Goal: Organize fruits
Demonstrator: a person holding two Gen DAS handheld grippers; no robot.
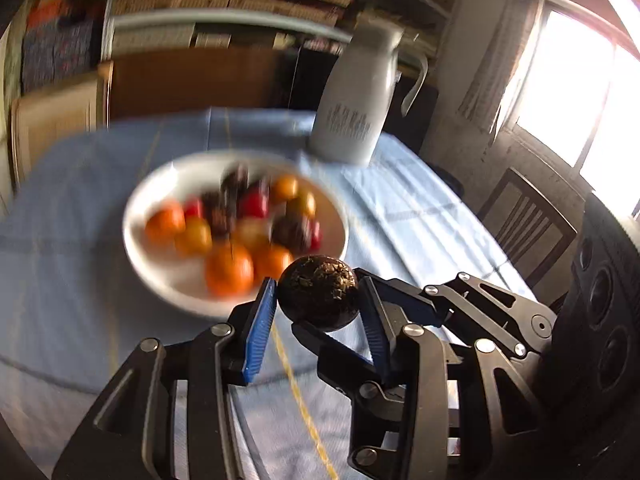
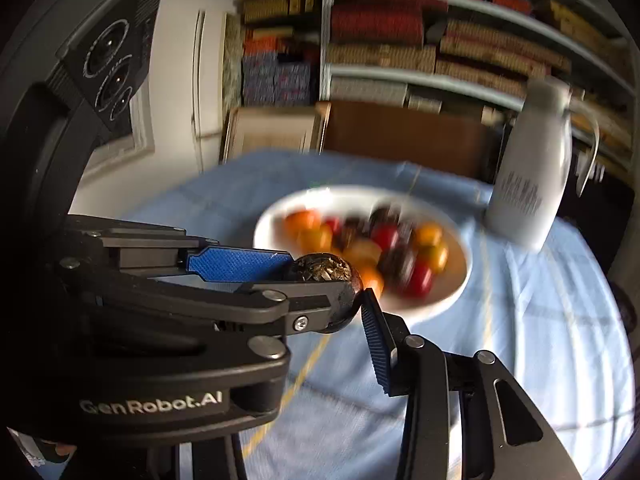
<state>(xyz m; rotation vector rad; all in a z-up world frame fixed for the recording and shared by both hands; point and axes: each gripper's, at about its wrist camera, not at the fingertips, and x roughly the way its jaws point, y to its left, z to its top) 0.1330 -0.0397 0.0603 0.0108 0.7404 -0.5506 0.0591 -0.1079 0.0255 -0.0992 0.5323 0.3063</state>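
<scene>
Lettering "GenRobot.AI" on left gripper (image 2: 320, 280), clamping dark fruit (image 1: 318, 294).

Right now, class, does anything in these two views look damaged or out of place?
The dark round fruit held in the left gripper, near the rim of the white bowl, has a flaky, golden, cracked-looking patch on top; its skin seems damaged. The bowl's contents are too blurred to judge.

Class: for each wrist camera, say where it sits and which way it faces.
Left wrist: on left gripper, facing bowl and jug; its fingers clasp a dark fruit, right gripper beside it.
Right wrist: on right gripper, facing the same way; one own finger and the left gripper show.
Shared: bowl, jug, dark fruit.
</scene>
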